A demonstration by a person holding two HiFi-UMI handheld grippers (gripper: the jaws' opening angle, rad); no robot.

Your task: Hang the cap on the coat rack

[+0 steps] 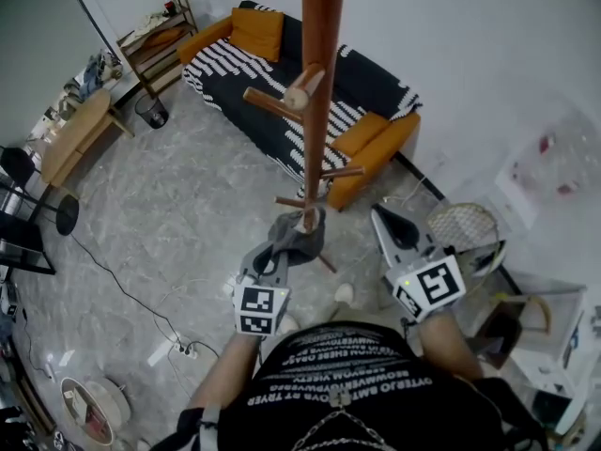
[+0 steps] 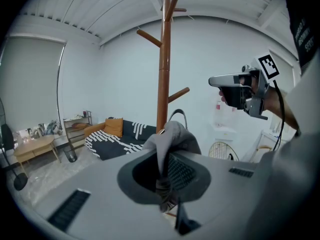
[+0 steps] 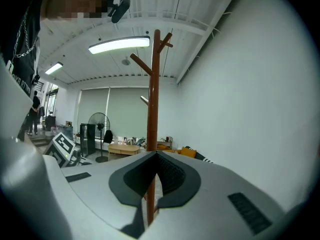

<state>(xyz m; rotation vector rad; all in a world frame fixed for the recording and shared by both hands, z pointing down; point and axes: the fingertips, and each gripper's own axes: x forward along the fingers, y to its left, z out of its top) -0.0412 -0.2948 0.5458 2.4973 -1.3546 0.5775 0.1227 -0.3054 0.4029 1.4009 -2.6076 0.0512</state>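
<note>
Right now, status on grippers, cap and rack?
Left gripper shut on cap. Right gripper shut, empty. Cap near rack, not yet hung. Nothing in the way.

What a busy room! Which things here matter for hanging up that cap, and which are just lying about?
For the job: grey cap, pinched in the left gripper; wooden coat rack.

Just lying about: striped sofa with orange cushions; low wooden table; black bin; power strip on the floor.
</note>
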